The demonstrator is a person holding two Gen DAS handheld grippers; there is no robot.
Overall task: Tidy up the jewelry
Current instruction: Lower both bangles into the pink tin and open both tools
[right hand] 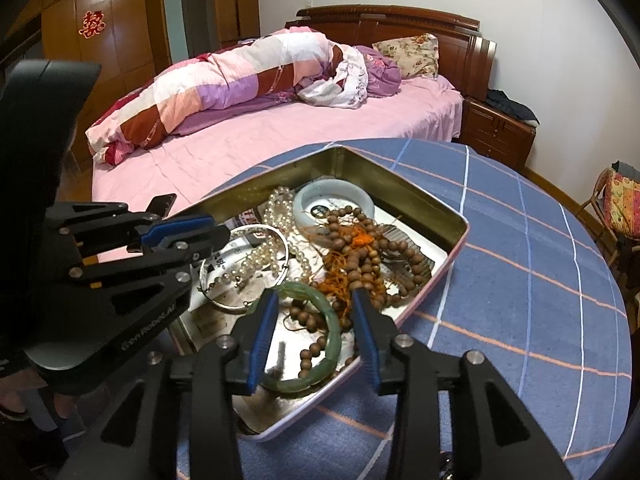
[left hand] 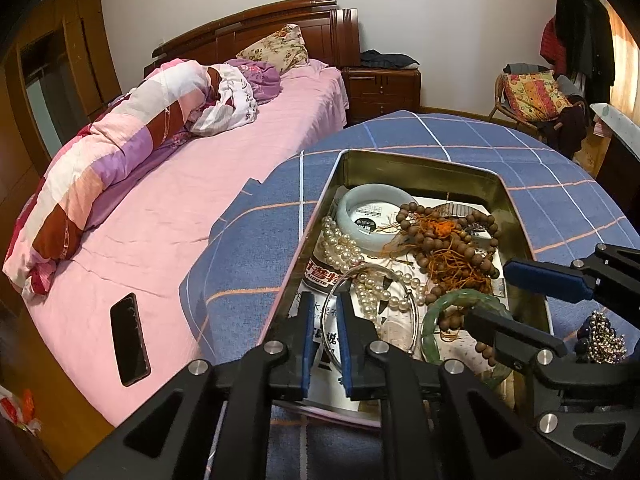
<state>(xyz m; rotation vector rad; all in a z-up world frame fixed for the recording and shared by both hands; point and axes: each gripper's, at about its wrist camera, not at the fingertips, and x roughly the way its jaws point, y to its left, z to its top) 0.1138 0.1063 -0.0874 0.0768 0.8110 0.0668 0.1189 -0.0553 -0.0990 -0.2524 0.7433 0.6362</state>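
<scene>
Gold-lined tin tray (left hand: 516,200) sits on the counter (left hand: 440,136), which wears a blue plaid cloth. All the jewelry lies inside it: pale jade bangle (left hand: 352,210) near the far end, pearl strand (left hand: 340,246) beside it, brown wooden bead string (left hand: 452,248) tangled with orange cord in the middle, green jade bangle (right hand: 320,340) at the near end, thin silver bangle (right hand: 244,264) resting on printed paper.

Left hand-held gripper (left hand: 325,336): jaws slightly parted, silver bangle's wire passes between the pads, pads not pressing it — released.

Right hand-held gripper (right hand: 316,328): jaws apart and straddling the green bangle; pads stand off it on both sides, so released too.

A beaded cluster piece (left hand: 604,336) lies on the cloth outside the tray, past the right gripper. Black phone (left hand: 130,340) on the pink bed (left hand: 200,208).
</scene>
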